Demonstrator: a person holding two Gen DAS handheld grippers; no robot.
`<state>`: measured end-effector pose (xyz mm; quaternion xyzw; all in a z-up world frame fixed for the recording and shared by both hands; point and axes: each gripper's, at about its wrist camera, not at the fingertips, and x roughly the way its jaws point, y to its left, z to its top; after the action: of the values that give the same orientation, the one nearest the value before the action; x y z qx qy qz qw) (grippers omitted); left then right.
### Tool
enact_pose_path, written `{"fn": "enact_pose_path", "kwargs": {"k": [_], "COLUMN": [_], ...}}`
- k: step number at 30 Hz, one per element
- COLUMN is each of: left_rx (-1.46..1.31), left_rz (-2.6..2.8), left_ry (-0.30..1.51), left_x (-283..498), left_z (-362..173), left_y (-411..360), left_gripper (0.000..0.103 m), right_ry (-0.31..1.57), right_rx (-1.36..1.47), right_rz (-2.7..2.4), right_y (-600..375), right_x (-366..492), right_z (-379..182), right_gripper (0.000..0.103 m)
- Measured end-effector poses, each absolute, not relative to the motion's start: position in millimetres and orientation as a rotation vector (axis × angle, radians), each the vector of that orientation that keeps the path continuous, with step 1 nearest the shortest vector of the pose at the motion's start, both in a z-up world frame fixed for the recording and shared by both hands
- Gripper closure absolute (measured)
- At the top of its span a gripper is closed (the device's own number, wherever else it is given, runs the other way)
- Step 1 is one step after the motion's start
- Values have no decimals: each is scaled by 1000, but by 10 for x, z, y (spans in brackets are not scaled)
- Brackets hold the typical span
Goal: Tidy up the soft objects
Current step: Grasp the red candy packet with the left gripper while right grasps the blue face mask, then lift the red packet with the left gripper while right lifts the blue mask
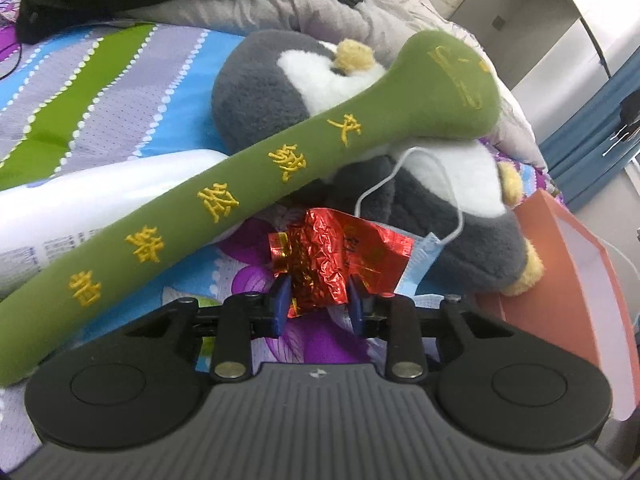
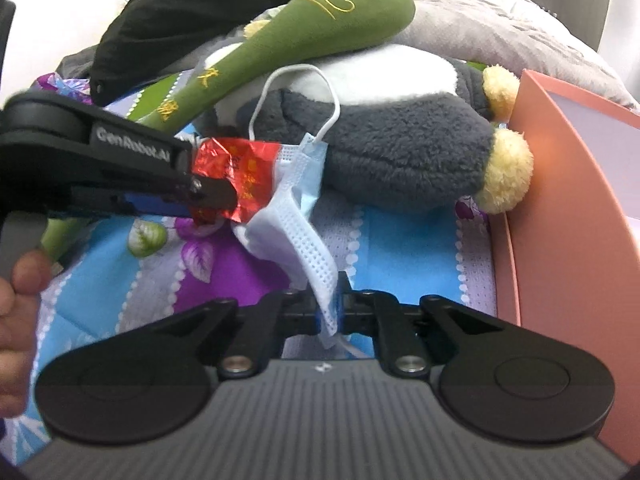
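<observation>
My left gripper (image 1: 318,300) is shut on a crumpled red foil wrapper (image 1: 328,256); it also shows in the right wrist view (image 2: 208,188), holding the wrapper (image 2: 236,176) above the bed. My right gripper (image 2: 334,300) is shut on a blue and white face mask (image 2: 304,216), whose ear loop (image 2: 296,92) lies over a grey and white plush penguin (image 2: 384,132). The mask's edge shows in the left wrist view (image 1: 420,258). A long green plush hammer (image 1: 240,200) with yellow characters leans across the penguin (image 1: 272,80).
A colourful striped, flowered bedsheet (image 2: 400,240) covers the bed. A pink box (image 2: 568,208) stands at the right. A white plastic package (image 1: 80,208) lies at the left. A black garment (image 2: 192,12) and a grey quilt (image 2: 500,28) lie behind.
</observation>
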<state>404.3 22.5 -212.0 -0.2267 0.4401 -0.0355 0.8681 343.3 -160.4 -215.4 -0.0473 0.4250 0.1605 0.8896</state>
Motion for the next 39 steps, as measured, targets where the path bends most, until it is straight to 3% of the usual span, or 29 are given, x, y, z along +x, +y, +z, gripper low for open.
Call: {"fn": "enact_pose_path", "kwargs": {"k": [39], "left_rx": [-362], "left_rz": [-188], "left_ry": [890], "left_x": [1889], "left_z": [-1013], "left_y": [-167], "left_gripper": [68], "right_ry": [795], "right_rx": [20], "right_rz": [265], "right_y": [-2152], "right_x": [1623], "right_z": [-1067], "right_gripper": [96]}}
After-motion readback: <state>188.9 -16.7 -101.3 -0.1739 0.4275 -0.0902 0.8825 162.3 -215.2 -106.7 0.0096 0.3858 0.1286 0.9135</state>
